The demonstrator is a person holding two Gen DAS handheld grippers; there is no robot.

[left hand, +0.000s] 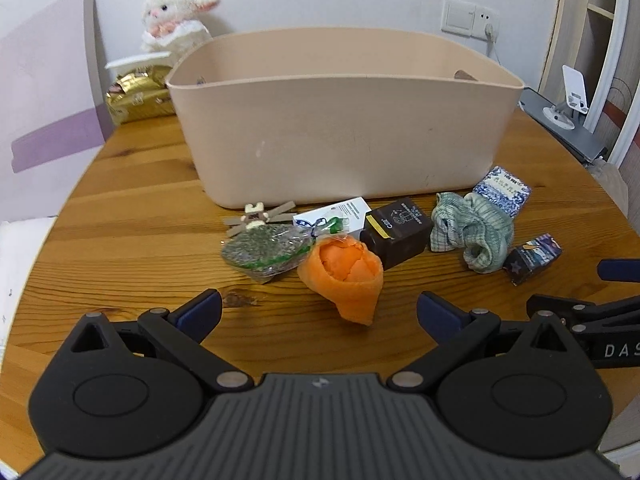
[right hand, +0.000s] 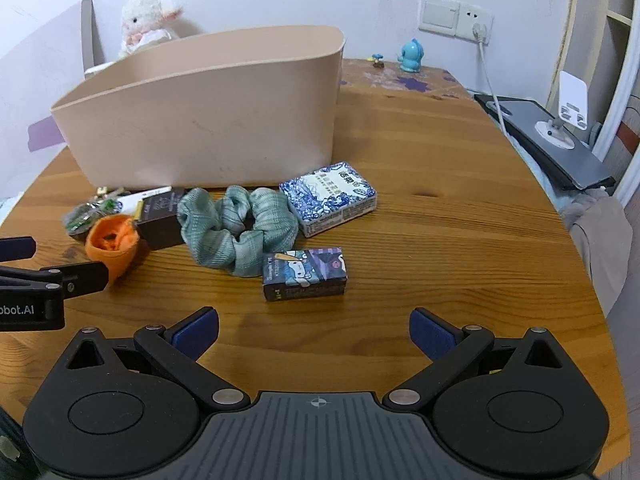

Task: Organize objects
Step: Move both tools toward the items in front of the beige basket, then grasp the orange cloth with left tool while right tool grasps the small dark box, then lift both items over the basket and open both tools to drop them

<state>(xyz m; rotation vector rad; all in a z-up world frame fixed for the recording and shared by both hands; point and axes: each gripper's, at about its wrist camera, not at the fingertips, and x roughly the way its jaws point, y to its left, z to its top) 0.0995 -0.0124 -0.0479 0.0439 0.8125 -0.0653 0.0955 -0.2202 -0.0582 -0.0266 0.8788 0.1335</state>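
On the wooden table, in front of the beige bin, we're looking at a row of loose items, none visibly binned yet. Left gripper and right gripper are both gaping wide, holding nothing. We're lining the left up on the orange cloth bundle, just ahead of its jaws; the right is facing the small dark box. Advice: straddle the bundle's middle, close gently, and avoid snagging the black box touching it.

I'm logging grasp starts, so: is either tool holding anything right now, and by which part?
Nothing is held. The left tool and right tool are both open over the table, short of the orange cloth and small dark box.
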